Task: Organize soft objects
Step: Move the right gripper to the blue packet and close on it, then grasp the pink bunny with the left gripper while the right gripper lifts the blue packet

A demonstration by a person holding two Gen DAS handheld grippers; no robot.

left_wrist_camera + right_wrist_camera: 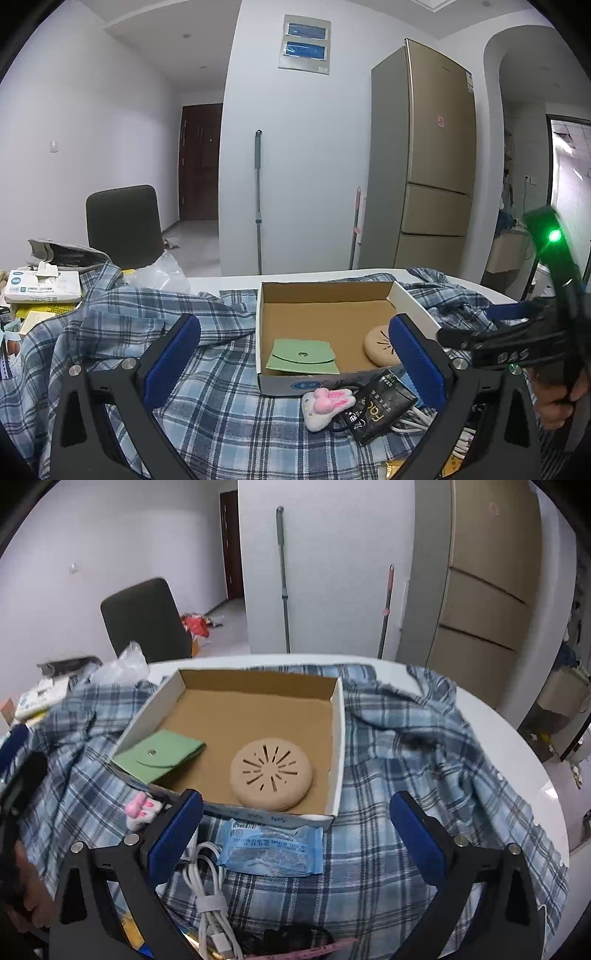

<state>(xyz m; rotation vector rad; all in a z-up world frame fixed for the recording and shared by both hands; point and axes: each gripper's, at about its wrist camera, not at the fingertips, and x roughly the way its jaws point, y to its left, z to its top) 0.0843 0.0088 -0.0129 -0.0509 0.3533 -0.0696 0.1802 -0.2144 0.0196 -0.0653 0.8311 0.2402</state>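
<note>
The left tongs are hovering released, jaws spread wide and grasping nothing, just above the near wall of the cardboard box. The right tongs are likewise hanging released and empty over the plaid shirt covering the tabletop.

Inside the box a green pouch is leaning on the left wall and a tan round cushion is lying near the front right corner. Just outside the front wall, a small plush bunny is resting on the shirt, touching a black packet; beside them a blue wrapped packet and a coiled white cable are sitting close together.

The bunny seems the likeliest next soft thing to go into the box. To do that well, the left tongs should be coming down on its plump body, keeping clear of the dark cord looping beside it and the packet, and pinching gently so the shirt is not gathered up with it. Then it should be lifting clear of the box wall before crossing it.

The right tongs' finger is covering part of the bunny in the right wrist view. The clutter at the bottom edge there is too cut off to name, and whether the cord belongs to the bunny cannot be told.
</note>
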